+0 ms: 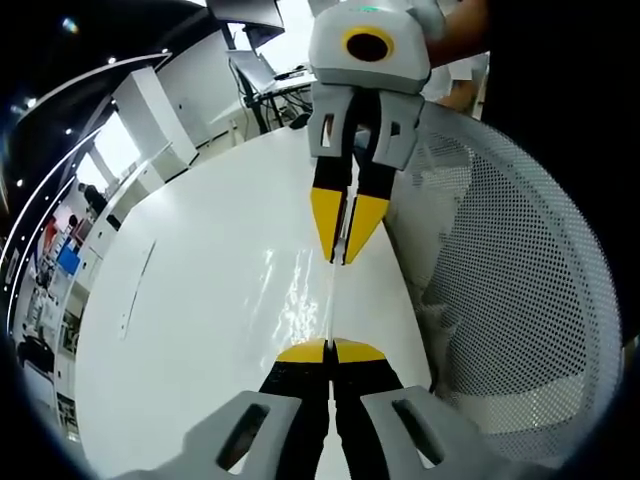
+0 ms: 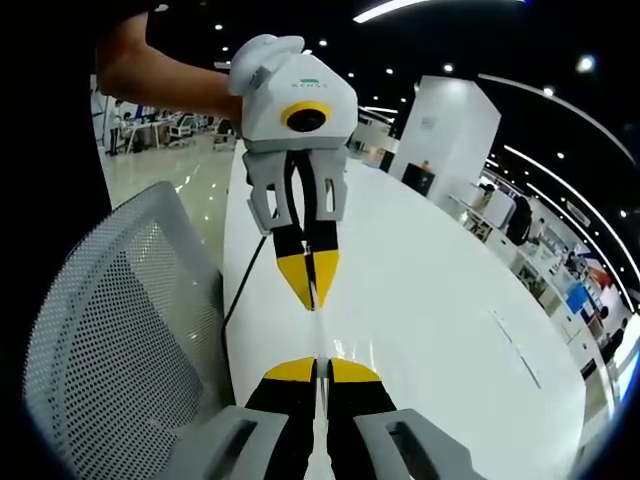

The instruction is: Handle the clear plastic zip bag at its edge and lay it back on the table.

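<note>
the 2 grippers, left point(image 1: 330, 351) and right point(image 2: 316, 371), face each other above the table point(image 1: 200, 300), each pinched tight on one edge of the bag point(image 1: 322, 290) stretched between them.

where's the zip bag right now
The zip bag is stretched edge-on between the two grippers, left gripper and right gripper both shut on it, above the white table.

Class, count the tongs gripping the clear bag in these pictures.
2. The left tongs pinch one edge of the clear zip bag, at the bottom of the left gripper view; the right tongs pinch the opposite edge, above the white table.
</note>
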Tool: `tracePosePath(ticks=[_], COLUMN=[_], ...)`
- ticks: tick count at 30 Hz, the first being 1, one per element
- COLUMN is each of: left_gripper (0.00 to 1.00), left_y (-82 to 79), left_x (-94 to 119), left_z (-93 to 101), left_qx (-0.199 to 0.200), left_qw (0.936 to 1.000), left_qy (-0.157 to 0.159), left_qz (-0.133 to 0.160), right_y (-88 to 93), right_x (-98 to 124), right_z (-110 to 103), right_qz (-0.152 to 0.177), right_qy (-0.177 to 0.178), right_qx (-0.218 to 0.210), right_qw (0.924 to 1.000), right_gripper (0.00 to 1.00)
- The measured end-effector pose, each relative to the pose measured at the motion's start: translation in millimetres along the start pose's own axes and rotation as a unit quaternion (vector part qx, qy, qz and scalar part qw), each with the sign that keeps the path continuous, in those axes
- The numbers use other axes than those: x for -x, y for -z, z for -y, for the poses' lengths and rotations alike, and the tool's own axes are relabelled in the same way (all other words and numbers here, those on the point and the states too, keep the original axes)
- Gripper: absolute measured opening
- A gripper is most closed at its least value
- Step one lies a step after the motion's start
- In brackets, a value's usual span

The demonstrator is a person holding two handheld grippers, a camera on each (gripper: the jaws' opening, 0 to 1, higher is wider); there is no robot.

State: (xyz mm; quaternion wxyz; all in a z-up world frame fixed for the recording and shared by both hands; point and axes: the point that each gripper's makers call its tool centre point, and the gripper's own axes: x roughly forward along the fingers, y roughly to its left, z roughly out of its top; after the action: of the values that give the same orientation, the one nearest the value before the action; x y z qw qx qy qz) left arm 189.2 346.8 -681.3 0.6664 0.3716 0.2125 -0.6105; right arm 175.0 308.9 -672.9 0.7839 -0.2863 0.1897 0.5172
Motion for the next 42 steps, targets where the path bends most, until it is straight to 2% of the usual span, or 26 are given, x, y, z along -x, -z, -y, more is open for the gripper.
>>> tracePosePath(ticks=[29,42], left_gripper=[0.0,0.0], left_y=[1.8,-2.8], left_x=[-0.1,-1.5], left_z=[-1.9,-3.6], left_qx=[0.003,-0.002], left_qw=[1.0,1.0], left_qy=[-0.004,-0.001], left_qz=[0.0,0.002], right_y=[0.5,1.9], right_x=[0.7,4.0], right_z=[-0.1,4.1], right_qz=[0.002,0.002], right_qy=[0.001,0.009], right_qx=[-0.003,-0.006], right_qw=[1.0,0.9999], right_gripper=[0.0,0.0])
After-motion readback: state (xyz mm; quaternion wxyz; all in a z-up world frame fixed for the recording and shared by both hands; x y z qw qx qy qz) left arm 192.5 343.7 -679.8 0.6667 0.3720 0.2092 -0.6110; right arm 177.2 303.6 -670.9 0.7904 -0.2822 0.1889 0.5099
